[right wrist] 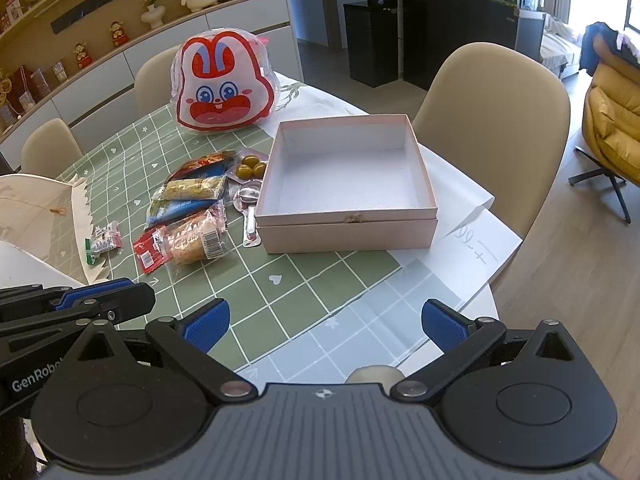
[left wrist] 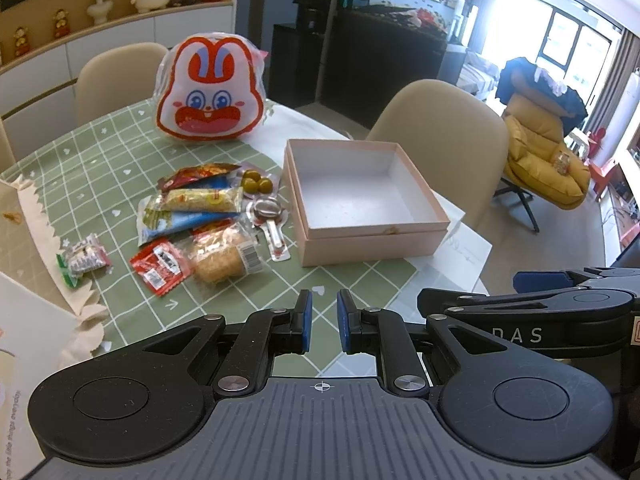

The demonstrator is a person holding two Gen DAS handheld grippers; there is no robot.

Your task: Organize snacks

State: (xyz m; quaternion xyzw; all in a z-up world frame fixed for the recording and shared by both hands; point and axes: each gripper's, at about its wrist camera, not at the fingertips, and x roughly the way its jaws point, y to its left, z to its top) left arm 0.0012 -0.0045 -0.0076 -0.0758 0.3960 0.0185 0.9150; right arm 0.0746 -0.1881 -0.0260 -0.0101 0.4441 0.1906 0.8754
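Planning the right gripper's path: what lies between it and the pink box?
Only bare green checked tablecloth lies between the right gripper and the pink box, as the right wrist view shows. The snack pile sits off to the left.

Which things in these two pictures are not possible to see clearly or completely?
- Blue snack packet: other packets lie over it in both views.
- Small candy: print too small to read.
- White paper bag: cut by the left edge, left wrist view.
- Left tongs: narrow gap, holding nothing.
- Right tongs: open wide.
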